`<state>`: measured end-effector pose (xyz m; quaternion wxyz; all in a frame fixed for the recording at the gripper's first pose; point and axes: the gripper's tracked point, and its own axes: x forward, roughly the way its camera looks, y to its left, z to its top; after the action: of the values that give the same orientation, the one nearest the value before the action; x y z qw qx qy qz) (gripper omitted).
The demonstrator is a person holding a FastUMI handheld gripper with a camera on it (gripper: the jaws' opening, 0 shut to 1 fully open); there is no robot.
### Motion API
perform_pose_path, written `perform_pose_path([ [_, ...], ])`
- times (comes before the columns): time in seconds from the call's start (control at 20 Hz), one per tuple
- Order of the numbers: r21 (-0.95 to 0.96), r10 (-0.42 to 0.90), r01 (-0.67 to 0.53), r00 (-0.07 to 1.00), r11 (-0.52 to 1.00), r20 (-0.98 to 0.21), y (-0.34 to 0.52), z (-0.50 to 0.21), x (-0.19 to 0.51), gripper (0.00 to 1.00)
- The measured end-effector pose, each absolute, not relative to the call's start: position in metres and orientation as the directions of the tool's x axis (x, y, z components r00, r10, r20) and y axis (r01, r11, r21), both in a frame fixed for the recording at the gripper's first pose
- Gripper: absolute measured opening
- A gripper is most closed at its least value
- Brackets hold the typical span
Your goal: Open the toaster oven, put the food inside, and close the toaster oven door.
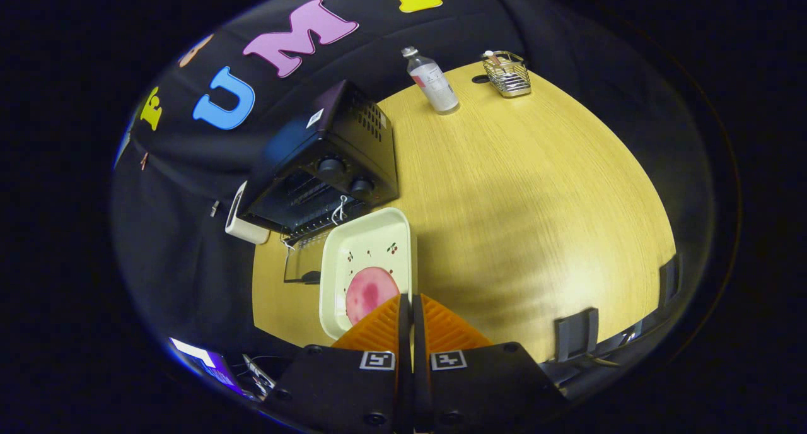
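Pale wooden tabletop [536,188], black toaster oven [325,163] at its far edge, glass door dropped open, cream square tray [372,245] just before it, pink round food [369,292] inside, orange-fingered tool [413,304] closed, empty, tips over the tray's near rim.

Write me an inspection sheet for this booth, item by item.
Surface: wooden table, bare across most of its top.
Job's things: toaster oven with glass door dropped open; cream tray in front of it, pink food slice on it.
Clutter: bottle and wire basket at the far edge.
Grippers: gripper, orange fingers together at the tray's near rim; whether they pinch it is unclear.
Cables: white string on the oven's front.
Surroundings: black cloth wall.
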<state>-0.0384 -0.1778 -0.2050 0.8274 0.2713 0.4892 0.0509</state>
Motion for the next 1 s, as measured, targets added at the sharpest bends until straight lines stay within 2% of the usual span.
perform_pose_path([
  [0.5,0.59,0.324,0.265,0.633,0.762,-0.703,-0.072,-0.189,0.001,0.06],
  [0.85,0.562,0.268,0.302,0.646,0.77,-0.715,-0.011,-0.222,0.051,0.06],
  [1.0,0.588,0.235,0.333,0.689,0.737,-0.685,0.001,-0.226,0.086,0.06],
])
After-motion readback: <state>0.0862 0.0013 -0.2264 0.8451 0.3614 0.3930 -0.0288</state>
